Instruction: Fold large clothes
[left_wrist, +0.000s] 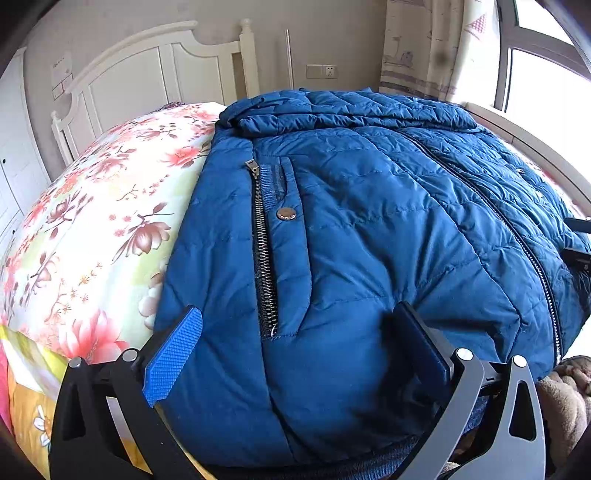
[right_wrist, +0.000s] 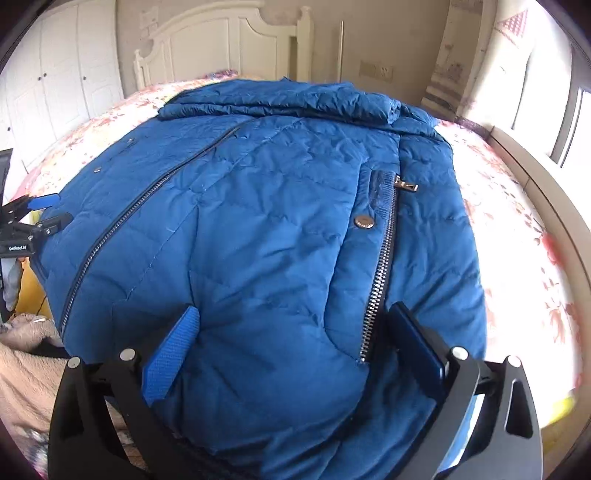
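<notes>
A blue quilted jacket (left_wrist: 369, 221) lies front-up on a floral bedspread (left_wrist: 110, 221), its sleeves folded across the far end near the white headboard (left_wrist: 155, 70). The left gripper (left_wrist: 295, 343) and right gripper (right_wrist: 295, 339) both sit at the near hem, jaws wide and straddling the padded cloth, nothing pinched. The likely step is taking the hem to fold it toward the collar; doing it well means biting through both layers at matching points either side of the center zipper (right_wrist: 147, 199), then lifting evenly. Small lettering on the left gripper's body, seen from the right wrist, is too blurred to read; the pocket snap (left_wrist: 286, 213) shows no legible brand.
</notes>
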